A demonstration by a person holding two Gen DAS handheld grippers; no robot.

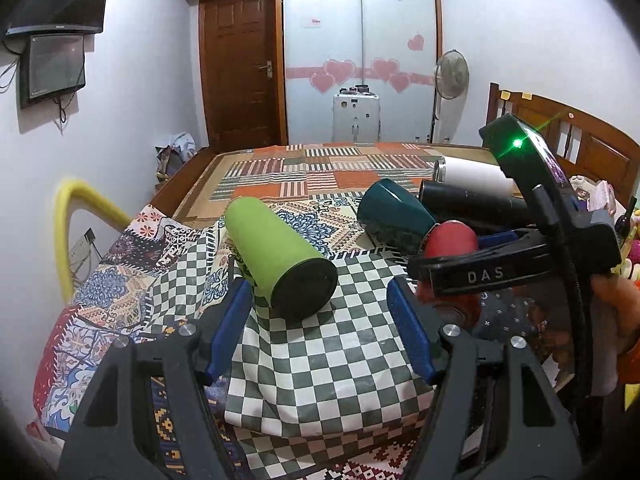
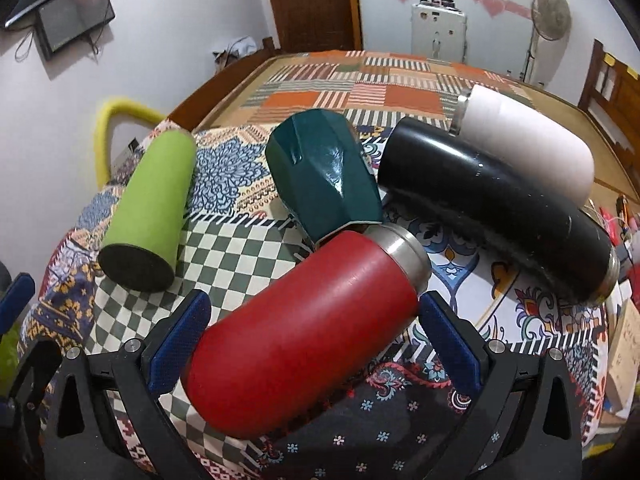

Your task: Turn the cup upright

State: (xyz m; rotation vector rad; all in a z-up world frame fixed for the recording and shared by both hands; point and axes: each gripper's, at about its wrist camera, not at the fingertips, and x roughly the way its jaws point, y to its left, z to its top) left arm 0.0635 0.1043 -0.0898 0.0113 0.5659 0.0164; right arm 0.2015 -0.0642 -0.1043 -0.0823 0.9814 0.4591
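Several cups lie on their sides on a patterned cloth. A green cup (image 1: 280, 256) (image 2: 146, 212) lies just ahead of my left gripper (image 1: 320, 300), which is open and empty with the cup's dark base between its blue fingertips. A red cup (image 2: 304, 328) (image 1: 450, 240) lies between the blue pads of my right gripper (image 2: 316, 316), which is open around it; the pads stand apart from its sides. A dark teal cup (image 2: 324, 180) (image 1: 394, 210), a black cup (image 2: 496, 208) and a white cup (image 2: 528, 140) lie behind.
The cups rest on a checkered and patchwork cloth (image 1: 320, 360) over a bed or table. The right gripper's body (image 1: 520, 264) crosses the left wrist view at right. A yellow padded rail (image 1: 76, 216) stands at left, a wooden headboard (image 1: 580, 140) at right.
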